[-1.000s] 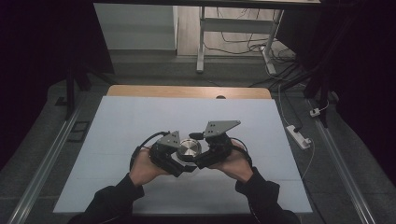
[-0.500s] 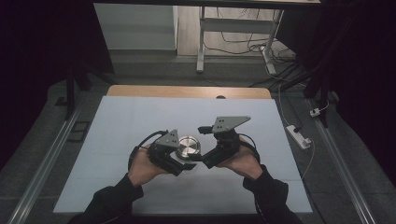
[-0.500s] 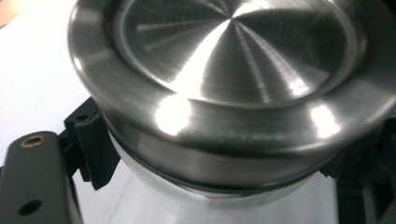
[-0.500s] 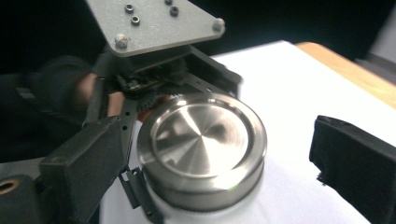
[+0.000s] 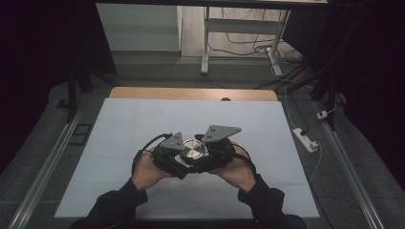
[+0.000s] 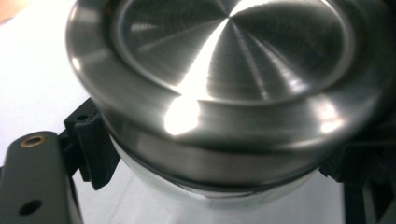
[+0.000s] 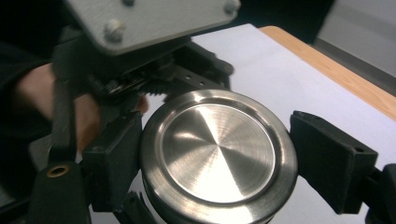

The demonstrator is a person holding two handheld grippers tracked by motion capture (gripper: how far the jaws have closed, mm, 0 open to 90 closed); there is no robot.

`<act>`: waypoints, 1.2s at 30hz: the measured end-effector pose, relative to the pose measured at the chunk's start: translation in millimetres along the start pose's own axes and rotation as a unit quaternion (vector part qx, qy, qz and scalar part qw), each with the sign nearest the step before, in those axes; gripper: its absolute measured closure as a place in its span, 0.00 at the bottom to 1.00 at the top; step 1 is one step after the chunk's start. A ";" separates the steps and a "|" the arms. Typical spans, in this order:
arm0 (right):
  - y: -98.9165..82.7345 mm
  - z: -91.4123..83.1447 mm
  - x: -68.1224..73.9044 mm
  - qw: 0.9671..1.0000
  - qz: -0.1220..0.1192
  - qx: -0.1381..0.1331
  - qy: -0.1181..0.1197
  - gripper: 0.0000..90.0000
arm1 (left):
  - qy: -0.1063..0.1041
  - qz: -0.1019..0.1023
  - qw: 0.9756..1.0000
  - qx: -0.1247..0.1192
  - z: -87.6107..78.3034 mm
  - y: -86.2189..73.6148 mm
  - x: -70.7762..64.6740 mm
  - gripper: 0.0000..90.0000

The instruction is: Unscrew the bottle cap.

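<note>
So there's a round steel lid on top of a clear jar, sitting just below the middle of the high view. Its flat brushed face looks straight up, so the axis is vertical. The left gripper clamps the jar body just under the lid. The right gripper has its jaws either side of the lid rim: one pad touches, the other looks a hair off, so can't tell if it's pinching. Compared to half a second ago, both hands have pulled in closer together and toward the bottom of the frame. White table all around, power strip off at the right edge
</note>
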State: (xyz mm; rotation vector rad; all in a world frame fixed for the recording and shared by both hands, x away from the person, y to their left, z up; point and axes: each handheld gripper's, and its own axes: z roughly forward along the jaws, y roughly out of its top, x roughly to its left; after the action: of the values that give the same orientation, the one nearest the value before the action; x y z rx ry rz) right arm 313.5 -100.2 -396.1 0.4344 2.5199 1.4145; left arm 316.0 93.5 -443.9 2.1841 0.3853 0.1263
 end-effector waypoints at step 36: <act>-2.9 0.9 -3.1 0.997 -0.002 0.005 0.073 0.21 | -0.053 0.036 0.998 -0.015 -7.9 -1.9 0.1 0.18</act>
State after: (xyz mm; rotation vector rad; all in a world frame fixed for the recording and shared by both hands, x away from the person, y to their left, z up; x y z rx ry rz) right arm 316.3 -102.1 -398.9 0.3375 2.6408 1.4848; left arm 313.8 100.7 -440.8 2.1649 0.2431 0.0555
